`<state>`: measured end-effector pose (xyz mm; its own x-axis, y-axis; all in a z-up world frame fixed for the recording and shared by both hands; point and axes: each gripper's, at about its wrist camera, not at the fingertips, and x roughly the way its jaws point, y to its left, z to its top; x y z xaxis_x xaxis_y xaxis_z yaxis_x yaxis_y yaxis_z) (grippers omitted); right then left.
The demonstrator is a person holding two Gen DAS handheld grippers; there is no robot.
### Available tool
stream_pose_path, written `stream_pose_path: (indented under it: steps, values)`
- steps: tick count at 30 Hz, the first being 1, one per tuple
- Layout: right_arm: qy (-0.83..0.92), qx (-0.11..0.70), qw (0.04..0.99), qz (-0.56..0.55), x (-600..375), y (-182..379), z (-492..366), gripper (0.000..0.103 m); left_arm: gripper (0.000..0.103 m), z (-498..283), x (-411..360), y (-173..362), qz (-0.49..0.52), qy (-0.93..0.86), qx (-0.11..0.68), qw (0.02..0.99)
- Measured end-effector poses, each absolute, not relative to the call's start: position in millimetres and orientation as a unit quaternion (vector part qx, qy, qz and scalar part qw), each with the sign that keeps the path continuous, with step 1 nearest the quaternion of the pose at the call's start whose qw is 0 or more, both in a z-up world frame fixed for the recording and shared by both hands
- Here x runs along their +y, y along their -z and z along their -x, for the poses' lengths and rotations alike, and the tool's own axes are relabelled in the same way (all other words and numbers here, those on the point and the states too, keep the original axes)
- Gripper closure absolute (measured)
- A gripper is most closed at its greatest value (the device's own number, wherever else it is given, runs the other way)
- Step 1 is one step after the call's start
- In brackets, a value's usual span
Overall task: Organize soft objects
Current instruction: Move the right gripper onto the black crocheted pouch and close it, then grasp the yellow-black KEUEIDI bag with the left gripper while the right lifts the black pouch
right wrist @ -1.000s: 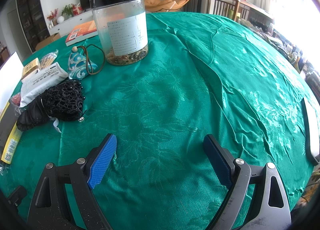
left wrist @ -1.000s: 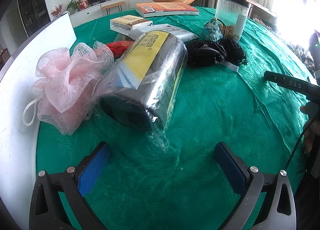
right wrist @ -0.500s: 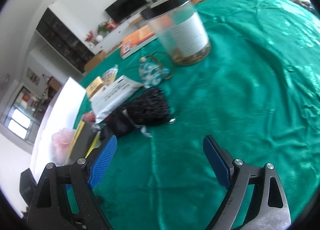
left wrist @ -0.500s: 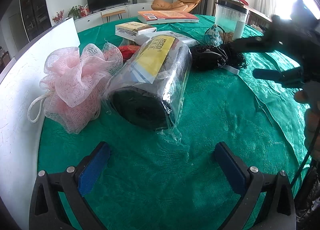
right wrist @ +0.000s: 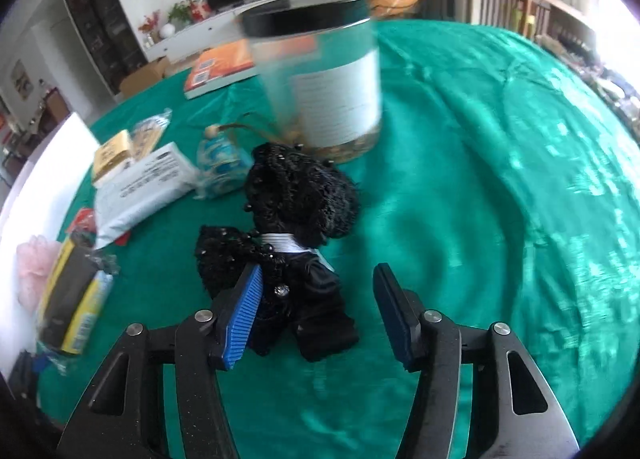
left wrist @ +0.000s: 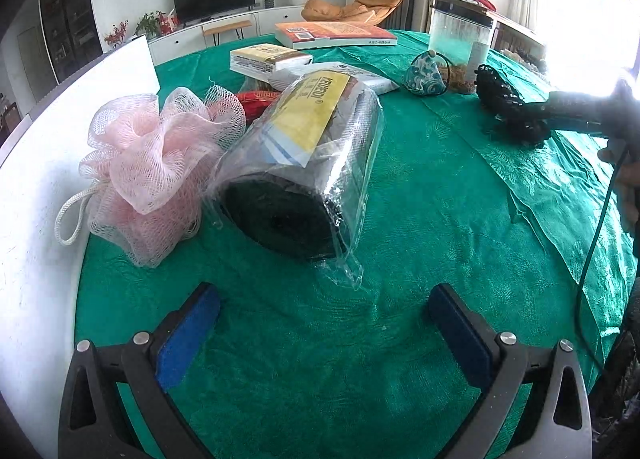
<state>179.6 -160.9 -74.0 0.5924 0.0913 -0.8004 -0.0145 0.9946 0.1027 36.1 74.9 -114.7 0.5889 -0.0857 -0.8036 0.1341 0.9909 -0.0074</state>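
closing right tongs point(right wrist: 316, 311) over black fabric bundle point(right wrist: 296, 219)

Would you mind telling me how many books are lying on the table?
2, both on the far side of the table: an orange book at the far edge, and a smaller yellow book nearer, behind the wrapped roll. Others may be hidden.

a pink mesh bath pouf point(left wrist: 156, 175), ruffled, with a white cord loop, sits on the green-clothed bench point(left wrist: 420, 195) by its left edge. touching its right side lies a dark rolled mat in clear plastic wrap point(left wrist: 308, 163) with a yellow label, on its side. farther right, a black beaded crochet bundle point(right wrist: 292, 227) lies crumpled.
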Motion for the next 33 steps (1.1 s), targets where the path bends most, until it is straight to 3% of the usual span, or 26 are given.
stream_pose_path:
  steps: [2, 5, 12, 17, 21, 22, 24, 26, 27, 33]
  values:
    - [-0.011, 0.446, 0.893, -0.058, -191.8, 65.7, -183.4, 0.038, 0.000, -36.4, 74.7, 114.4, -0.028, 0.064, 0.451, 0.890]
    - [-0.014, 0.421, 0.902, -0.090, -211.3, 58.1, -171.2, 0.028, 0.001, -33.5, 75.3, 108.9, -0.027, 0.079, 0.469, 0.879]
    - [-0.051, 0.387, 0.910, -0.139, -222.0, 66.3, -137.5, 0.027, 0.001, -48.9, 64.2, 41.0, -0.067, 0.093, 0.405, 0.907]
    - [-0.120, 0.428, 0.895, -0.036, -177.9, 42.6, -181.1, 0.027, 0.001, -110.1, 51.1, 60.8, -0.124, 0.077, 0.450, 0.881]
    - [-0.157, 0.473, 0.865, 0.064, -134.8, 68.8, -212.6, 0.028, 0.001, -128.5, 45.8, 84.2, -0.132, 0.081, 0.500, 0.852]
    - [-0.156, 0.488, 0.856, 0.078, -132.6, 77.4, -215.4, 0.035, 0.001, -129.1, 44.4, 86.8, -0.134, 0.081, 0.506, 0.848]
    - [-0.149, 0.500, 0.851, 0.063, -147.8, 82.5, -214.0, 0.070, 0.004, -128.3, 42.4, 89.5, -0.139, 0.080, 0.507, 0.847]
    - [-0.125, 0.501, 0.856, 0.014, -180.1, 77.7, -212.4, 0.071, 0.037, -128.7, 43.9, 91.6, -0.142, 0.058, 0.505, 0.849]
    - [-0.102, 0.499, 0.861, -0.004, -197.2, 74.6, -213.8, 0.071, 0.043, -129.8, 46.2, 91.6, -0.143, 0.042, 0.502, 0.852]
    - [-0.039, 0.474, 0.878, -0.047, -245.6, 59.2, -260.9, 0.071, 0.046, -129.2, 67.5, 82.0, -0.033, 0.056, 0.506, 0.860]
